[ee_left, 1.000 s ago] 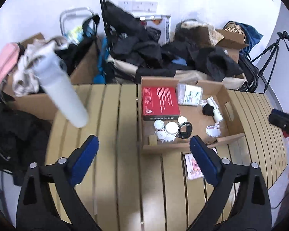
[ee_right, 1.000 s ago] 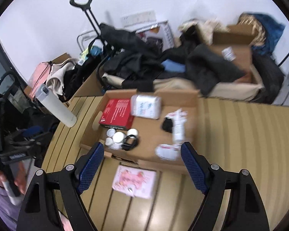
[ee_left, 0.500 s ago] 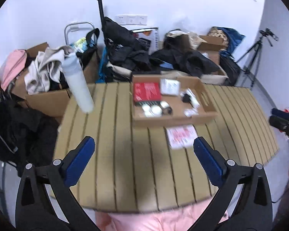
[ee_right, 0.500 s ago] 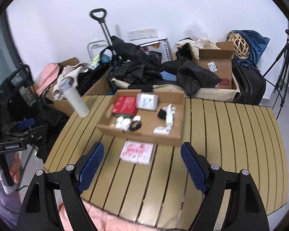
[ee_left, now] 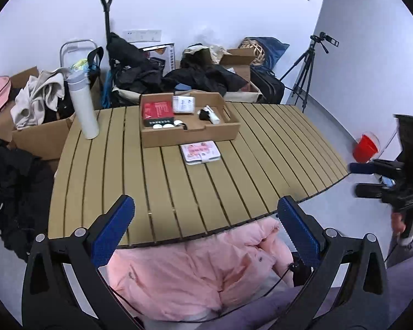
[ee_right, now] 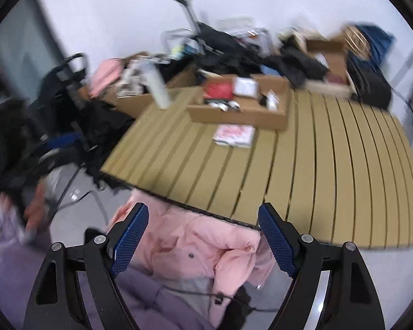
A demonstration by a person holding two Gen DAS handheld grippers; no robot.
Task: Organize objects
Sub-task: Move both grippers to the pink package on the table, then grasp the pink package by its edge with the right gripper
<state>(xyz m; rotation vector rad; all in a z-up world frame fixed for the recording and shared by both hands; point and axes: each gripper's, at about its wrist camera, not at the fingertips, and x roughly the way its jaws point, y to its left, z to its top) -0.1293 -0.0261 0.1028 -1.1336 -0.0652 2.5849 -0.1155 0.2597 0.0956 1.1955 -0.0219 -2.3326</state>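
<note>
A shallow cardboard box [ee_left: 190, 134] [ee_right: 236, 117] sits at the far side of the slatted table [ee_left: 179, 187] [ee_right: 330, 165]. It holds a red box [ee_left: 157, 109], a white packet [ee_left: 183, 104], small round white lids and a black-and-white item. A pink patterned booklet [ee_left: 200, 151] [ee_right: 234, 135] lies in front of it. A tall white bottle [ee_left: 82, 107] [ee_right: 158, 89] stands at the far left. My left gripper [ee_left: 205, 221] is open and empty above the table's near edge. My right gripper [ee_right: 203, 229] is open and empty too, and shows at the right edge of the left wrist view.
A pink padded jacket [ee_left: 195, 269] [ee_right: 195, 250] lies below the table's near edge, over purple clothing. Behind the table are piled dark clothes, cardboard boxes, a trolley handle [ee_left: 106, 13] and a tripod [ee_left: 305, 74]. A red bucket [ee_left: 365, 148] stands on the floor at right.
Both grippers have pulled back and up from the box, so the whole table and the pink jacket now show. The box and booklet look farther away. The left jaws spread slightly wider.
</note>
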